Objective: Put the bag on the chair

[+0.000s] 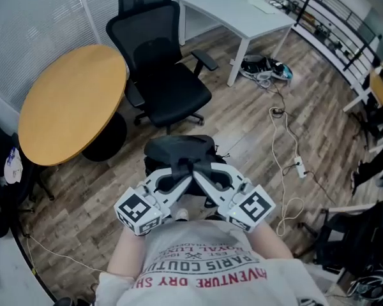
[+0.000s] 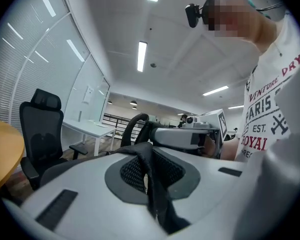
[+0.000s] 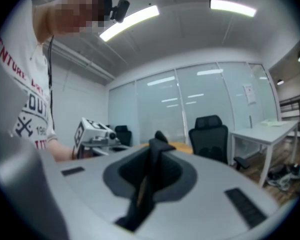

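A black bag (image 1: 179, 153) hangs in front of the person, held up by its straps. My left gripper (image 1: 180, 173) is shut on one black strap (image 2: 152, 179), which runs between its pads. My right gripper (image 1: 198, 173) is shut on the other black strap (image 3: 149, 176). The two grippers meet tip to tip above the bag. The black office chair (image 1: 163, 75) stands ahead of the bag, its seat (image 1: 175, 94) bare; it also shows as the chair (image 2: 40, 129) at the left of the left gripper view and the chair (image 3: 210, 136) in the right gripper view.
A round wooden table (image 1: 73, 104) stands left of the chair. A white desk (image 1: 239, 14) is behind it at the right. Cables and a power strip (image 1: 299, 166) lie on the wooden floor at right, with dark gear (image 1: 351, 234) at the far right.
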The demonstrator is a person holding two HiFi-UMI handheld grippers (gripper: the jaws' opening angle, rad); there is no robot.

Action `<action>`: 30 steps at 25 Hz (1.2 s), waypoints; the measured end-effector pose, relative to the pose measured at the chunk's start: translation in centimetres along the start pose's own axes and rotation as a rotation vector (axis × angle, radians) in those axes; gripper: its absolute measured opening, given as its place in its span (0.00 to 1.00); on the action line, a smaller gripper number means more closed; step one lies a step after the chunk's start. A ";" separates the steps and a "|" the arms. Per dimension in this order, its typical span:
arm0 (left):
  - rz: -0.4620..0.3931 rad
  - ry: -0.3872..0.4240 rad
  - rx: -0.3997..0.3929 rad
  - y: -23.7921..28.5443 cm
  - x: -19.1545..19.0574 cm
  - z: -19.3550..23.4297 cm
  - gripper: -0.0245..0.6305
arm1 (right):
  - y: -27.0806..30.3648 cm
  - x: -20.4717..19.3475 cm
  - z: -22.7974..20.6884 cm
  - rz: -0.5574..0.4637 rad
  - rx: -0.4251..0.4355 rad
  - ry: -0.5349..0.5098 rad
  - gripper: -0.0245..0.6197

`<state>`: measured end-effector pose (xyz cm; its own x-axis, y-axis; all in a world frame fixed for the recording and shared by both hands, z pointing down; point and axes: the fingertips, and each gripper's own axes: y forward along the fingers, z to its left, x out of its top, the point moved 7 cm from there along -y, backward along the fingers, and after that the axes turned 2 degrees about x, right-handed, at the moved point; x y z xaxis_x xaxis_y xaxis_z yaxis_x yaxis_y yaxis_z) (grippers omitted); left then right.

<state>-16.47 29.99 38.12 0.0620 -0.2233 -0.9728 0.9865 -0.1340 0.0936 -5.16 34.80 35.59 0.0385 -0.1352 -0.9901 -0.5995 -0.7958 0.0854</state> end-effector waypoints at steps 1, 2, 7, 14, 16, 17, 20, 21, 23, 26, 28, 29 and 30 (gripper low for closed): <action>0.010 0.007 0.004 0.4 0.1 1.1 0.12 | 0.8 0.0 -0.8 0.008 -0.010 -0.002 0.11; 0.020 0.012 0.010 0.9 0.1 2.2 0.12 | 1.7 -0.1 -1.7 0.021 -0.020 -0.008 0.11; 0.026 -0.006 0.054 3.6 0.0 7.1 0.12 | 5.0 -0.7 -6.4 0.056 -0.012 -0.052 0.11; 0.053 -0.016 0.155 10.2 0.2 13.4 0.12 | 8.2 -1.1 -16.3 0.087 0.103 -0.028 0.11; 0.054 -0.026 0.191 12.4 0.5 14.8 0.12 | 8.7 -0.9 -19.3 0.099 0.155 -0.029 0.11; 0.054 -0.036 0.210 13.5 0.5 15.5 0.12 | 8.8 -0.8 -20.7 0.108 0.181 -0.030 0.11; 0.041 -0.069 0.264 16.4 0.7 17.4 0.12 | 9.3 -0.8 -24.7 0.130 0.257 -0.053 0.11; 0.033 -0.080 0.279 17.3 0.7 18.1 0.12 | 9.6 -0.8 -26.0 0.133 0.279 -0.060 0.11; 0.026 -0.099 0.306 18.9 0.5 19.5 0.12 | 10.3 -0.8 -28.2 0.143 0.314 -0.065 0.11; 0.044 -0.128 0.340 20.8 0.2 21.7 0.12 | 11.5 -1.1 -31.0 0.172 0.337 -0.070 0.11; 0.058 -0.142 0.353 22.2 0.3 23.5 0.12 | 12.6 -1.1 -33.0 0.183 0.337 -0.058 0.11; 0.063 -0.143 0.355 23.0 0.4 24.6 0.12 | 13.3 -1.1 -34.3 0.186 0.334 -0.048 0.11; 0.066 -0.143 0.356 23.7 0.5 25.7 0.12 | 14.1 -1.1 -35.6 0.190 0.330 -0.038 0.11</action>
<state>3.07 1.84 45.31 0.0773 -0.3721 -0.9250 0.8655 -0.4354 0.2475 14.77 2.74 41.84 -0.1244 -0.2352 -0.9639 -0.8187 -0.5245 0.2337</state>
